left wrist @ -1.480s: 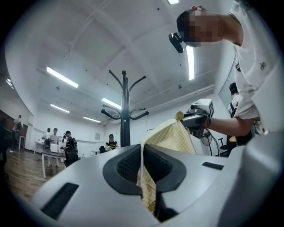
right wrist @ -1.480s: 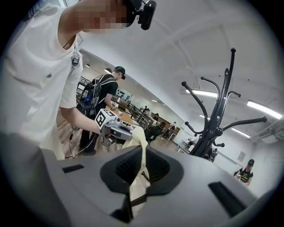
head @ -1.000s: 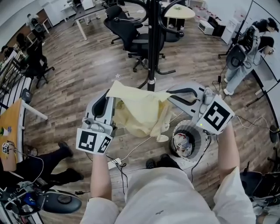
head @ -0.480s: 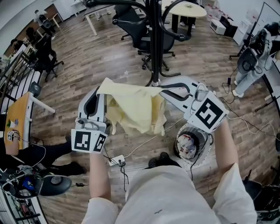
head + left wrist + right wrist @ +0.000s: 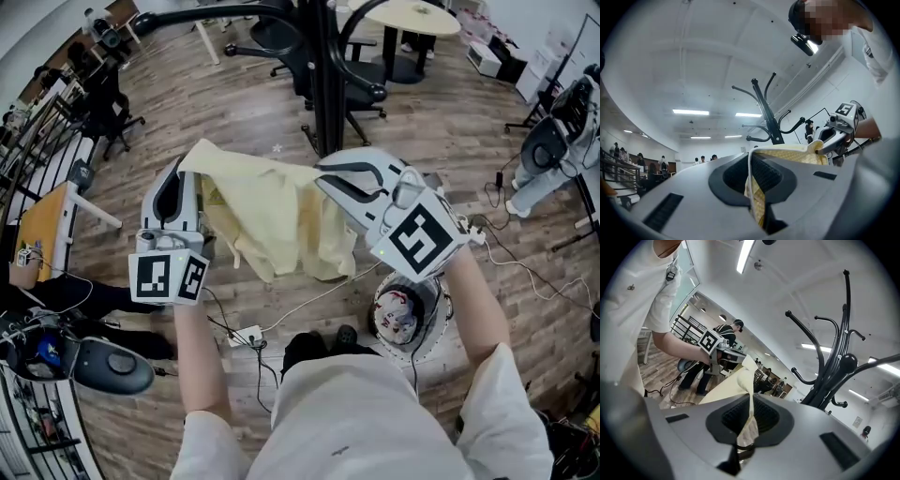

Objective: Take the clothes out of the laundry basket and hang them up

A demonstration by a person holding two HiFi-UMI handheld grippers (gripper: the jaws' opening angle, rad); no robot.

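A pale yellow garment [image 5: 267, 216] hangs spread between my two grippers, above the wooden floor. My left gripper [image 5: 187, 161] is shut on its left top edge, and the cloth shows pinched between the jaws [image 5: 757, 187]. My right gripper [image 5: 323, 174] is shut on the right top edge, with a fold of the cloth [image 5: 740, 380] running into its jaws [image 5: 750, 423]. The black coat stand [image 5: 323, 75] rises just beyond the garment, its hooks [image 5: 834, 357] close ahead of the right gripper. The white laundry basket [image 5: 433, 330] stands on the floor below my right arm, with clothes inside.
Black office chairs [image 5: 361, 84] and a round table [image 5: 417, 17] stand behind the coat stand. Cables and a power strip [image 5: 246, 336] lie on the floor near my feet. A person [image 5: 562, 141] stands at the far right. A desk [image 5: 42, 225] sits at the left.
Both grippers have carried the yellow garment higher and nearer the coat stand. The cloth now hangs wider between them.
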